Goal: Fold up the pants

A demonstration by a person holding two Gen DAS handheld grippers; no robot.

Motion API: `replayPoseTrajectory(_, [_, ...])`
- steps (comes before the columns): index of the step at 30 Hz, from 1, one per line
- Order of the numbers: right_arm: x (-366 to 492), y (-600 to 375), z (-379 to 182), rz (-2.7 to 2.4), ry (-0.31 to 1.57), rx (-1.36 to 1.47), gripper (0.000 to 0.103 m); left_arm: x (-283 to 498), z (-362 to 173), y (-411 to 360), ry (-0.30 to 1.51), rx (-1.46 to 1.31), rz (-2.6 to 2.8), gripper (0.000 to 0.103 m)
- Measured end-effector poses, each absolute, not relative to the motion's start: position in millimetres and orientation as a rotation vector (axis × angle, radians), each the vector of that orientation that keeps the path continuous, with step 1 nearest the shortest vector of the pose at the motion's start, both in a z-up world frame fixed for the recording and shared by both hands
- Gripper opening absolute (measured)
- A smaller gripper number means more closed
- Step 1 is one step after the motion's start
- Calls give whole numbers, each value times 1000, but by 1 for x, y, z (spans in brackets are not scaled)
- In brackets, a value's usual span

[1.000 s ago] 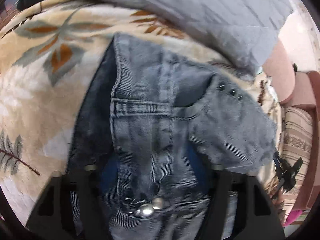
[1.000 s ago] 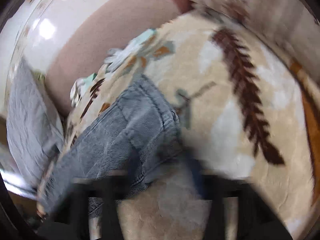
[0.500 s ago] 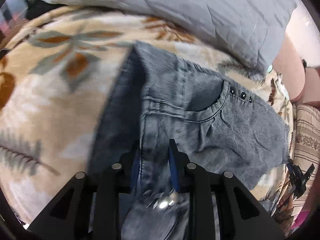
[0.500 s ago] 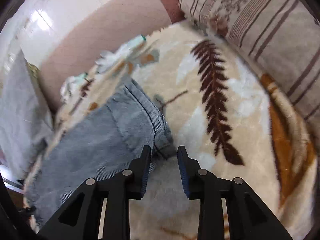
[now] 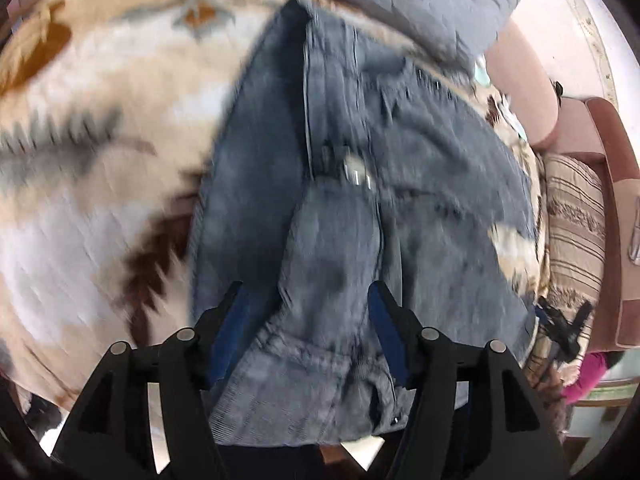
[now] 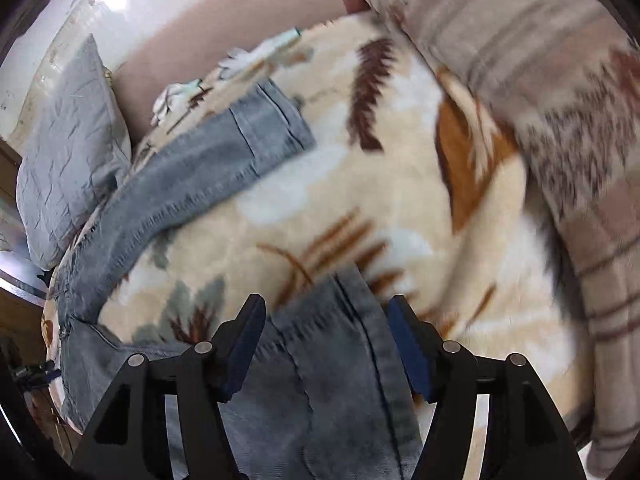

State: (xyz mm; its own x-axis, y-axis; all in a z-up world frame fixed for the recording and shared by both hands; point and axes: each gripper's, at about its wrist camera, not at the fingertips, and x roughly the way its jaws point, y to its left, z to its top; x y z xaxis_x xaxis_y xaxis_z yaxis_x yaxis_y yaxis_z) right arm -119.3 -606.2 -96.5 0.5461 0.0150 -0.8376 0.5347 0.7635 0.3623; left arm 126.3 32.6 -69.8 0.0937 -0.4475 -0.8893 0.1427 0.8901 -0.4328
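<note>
Grey-blue jeans point(image 5: 360, 184) lie on a cream leaf-patterned blanket point(image 5: 100, 128). In the left wrist view the waist with its metal button point(image 5: 356, 168) lies ahead, and my left gripper point(image 5: 308, 312) is open above the upper leg denim. In the right wrist view one leg point(image 6: 224, 160) stretches to the far left with its hem at the back, and the other leg's hem point(image 6: 336, 312) lies between the fingers of my open right gripper point(image 6: 326, 328). Both views are blurred.
A grey quilted pillow point(image 5: 440, 0) lies at the far edge of the bed, also in the right wrist view point(image 6: 68, 140). A striped brown cushion point(image 6: 540, 80) borders the blanket on the right. A pink headboard point(image 6: 224, 24) and pale wall stand behind.
Both grippers, shut half a second ago, have opened and let go of the denim. The left pulled back from the waist; the right moved over the nearer leg's hem.
</note>
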Motion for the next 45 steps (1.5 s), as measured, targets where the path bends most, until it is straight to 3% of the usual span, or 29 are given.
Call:
replayPoseTrajectory(2, [-118,-602,-103,-356,958,626,62,118,-78,27,1432,-254,-435,63])
replayPoseTrajectory(3, [-113,-594,-102,-364,962,566,51,113,-75,25,1411,-232,-418,63])
replayPoseTrajectory(4, [-111,-586,-100,-367,972,504,9,110,-70,23,1389,-216,-412,63])
replayPoseTrajectory(6, [-105,-569,-87,-371,969,364,12,105,-61,20,1367,-228,-428,63])
replayPoseTrajectory(9, [-113,-586,-65,-415,872,384,12,104,-57,14,1330,-212,-395,63])
replayPoseTrajectory(14, [-104,-610,-107,-480,996,475,17,105,-79,0,1365,-123,-319,63])
replayPoseTrajectory(18, [-137,-619,-86,-434,882,620,37,93,-66,4,1360,-137,-360,63])
replayPoseTrajectory(20, [-156,-625,-77,-425,860,656,55,81,-56,10,1334,-143,-395,63])
replayPoseTrajectory(21, [-173,-627,-75,-421,854,663,58,73,-51,14,1318,-154,-418,63])
replayPoseTrajectory(25, [-211,-620,-88,-417,867,698,59,47,-49,25,1313,-235,-541,73])
replayPoseTrajectory(27, [-215,-611,-109,-411,897,722,58,41,-62,14,1340,-205,-533,73])
replayPoseTrajectory(28, [-215,-606,-116,-410,918,715,49,42,-67,6,1355,-189,-512,73])
replayPoseTrajectory(29, [-214,-599,-120,-419,927,679,31,41,-74,1,1377,-174,-485,73])
replayPoseTrajectory(30, [-213,-590,-113,-419,922,611,20,38,-76,0,1383,-169,-474,73])
replayPoseTrajectory(35, [-230,-584,-92,-472,868,524,17,34,-78,2,1369,-170,-448,73])
replayPoseTrajectory(37, [-228,-595,-117,-503,973,545,18,37,-87,6,1396,-174,-424,72])
replayPoseTrajectory(42, [-234,-591,-84,-483,863,557,26,38,-60,27,1334,-171,-494,72])
replayPoseTrajectory(45, [-222,-592,-58,-476,826,524,49,58,-39,43,1282,-171,-459,72])
